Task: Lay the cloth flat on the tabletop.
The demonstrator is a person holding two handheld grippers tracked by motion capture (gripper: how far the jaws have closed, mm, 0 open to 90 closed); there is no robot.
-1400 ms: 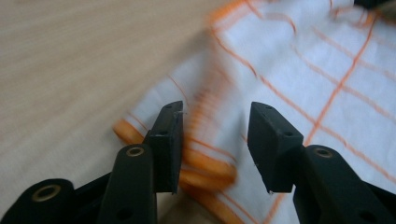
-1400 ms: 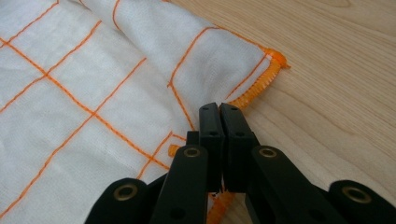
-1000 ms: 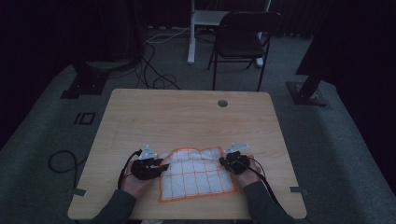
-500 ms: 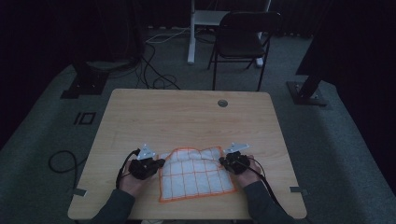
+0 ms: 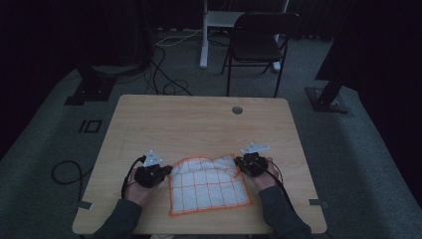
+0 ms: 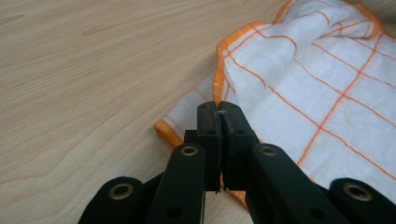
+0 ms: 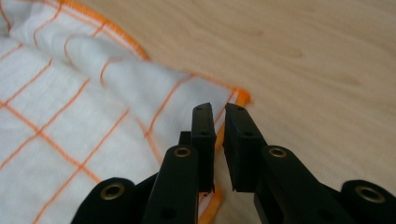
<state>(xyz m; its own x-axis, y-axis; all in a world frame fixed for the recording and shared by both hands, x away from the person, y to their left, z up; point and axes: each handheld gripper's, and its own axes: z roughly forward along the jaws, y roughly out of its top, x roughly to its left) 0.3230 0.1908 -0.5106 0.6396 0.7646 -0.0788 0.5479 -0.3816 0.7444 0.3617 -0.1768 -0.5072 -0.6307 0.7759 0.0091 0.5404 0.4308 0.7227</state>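
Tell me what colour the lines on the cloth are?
Orange lines on the white cloth, with an orange edge. The left gripper view shows it best.

The high camera is looking forward and down on the whole counter (image 5: 199,119) from above. Both tool cameras are sitting very near the cloth (image 6: 317,88), looking along their jaws; all three are sharing it.

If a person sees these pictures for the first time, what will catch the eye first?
First, the white cloth with orange grid lines, bright on the near part of the pale wooden table in a dark room. Next, a black claw at each side of it: the left claw pinched on the cloth's orange hem, the right claw slightly parted over the opposite edge. A dark chair stands beyond the table.
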